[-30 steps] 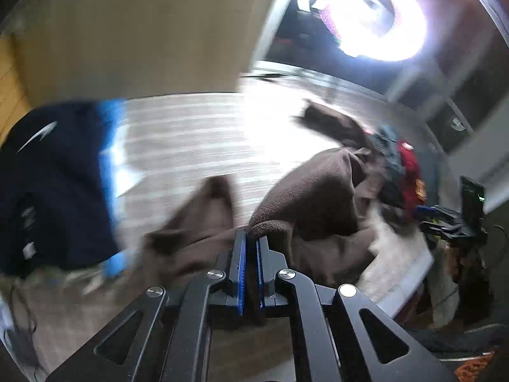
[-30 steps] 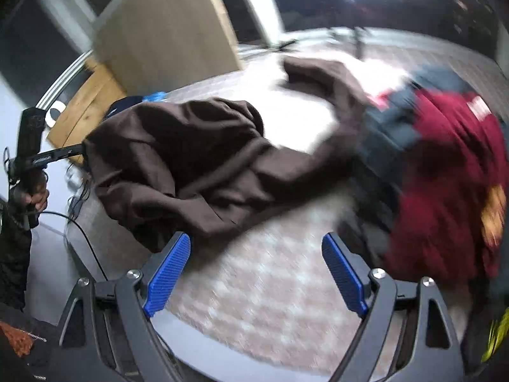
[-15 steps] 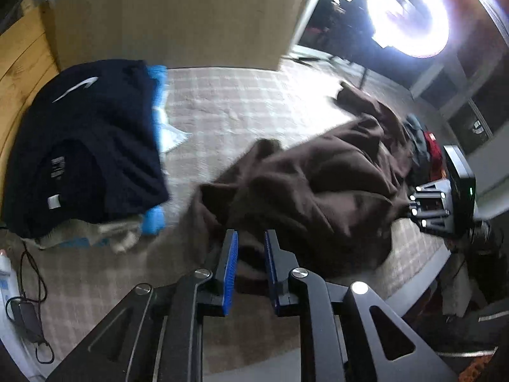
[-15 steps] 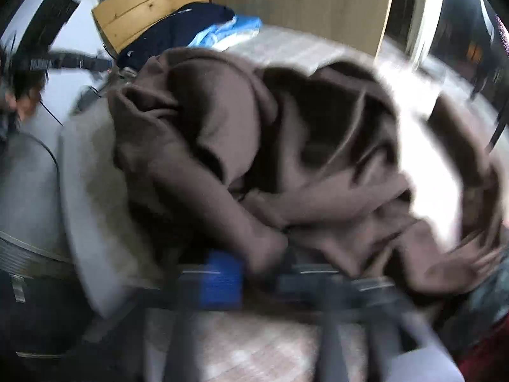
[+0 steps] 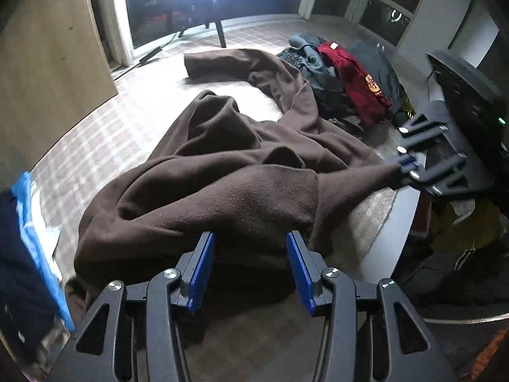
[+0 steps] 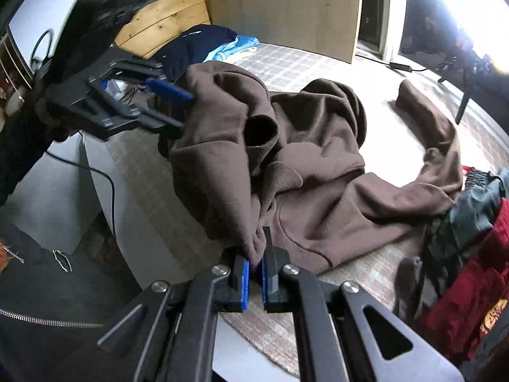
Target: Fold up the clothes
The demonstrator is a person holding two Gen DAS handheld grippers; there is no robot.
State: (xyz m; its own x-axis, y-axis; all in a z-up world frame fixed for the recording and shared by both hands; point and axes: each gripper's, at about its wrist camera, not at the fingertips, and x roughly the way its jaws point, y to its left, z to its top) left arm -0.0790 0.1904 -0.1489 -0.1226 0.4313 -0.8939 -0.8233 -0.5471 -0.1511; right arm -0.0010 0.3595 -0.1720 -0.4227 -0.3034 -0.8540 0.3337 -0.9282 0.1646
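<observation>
Barely started: the brown hoodie (image 5: 229,172) lies crumpled mid-bed by the near edge. Right tool (image 6: 253,270) is clamped on its hem; left tool (image 5: 248,264) has just been opening, nothing pinched. Unfolded pile (image 5: 350,73) waits at the far corner.

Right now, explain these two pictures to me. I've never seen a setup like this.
No robot here: a person holds a two-fingered clamp in each hand, each with a camera looking along its fingers. One picture comes from the left gripper, the other from the right gripper. A crumpled brown hoodie lies on a checked cover; more clothes are piled beside it, and a dark folded garment lies at the other end. The right jaws are shut on the hoodie's edge. The left jaws have just been opening and grip nothing.
</observation>
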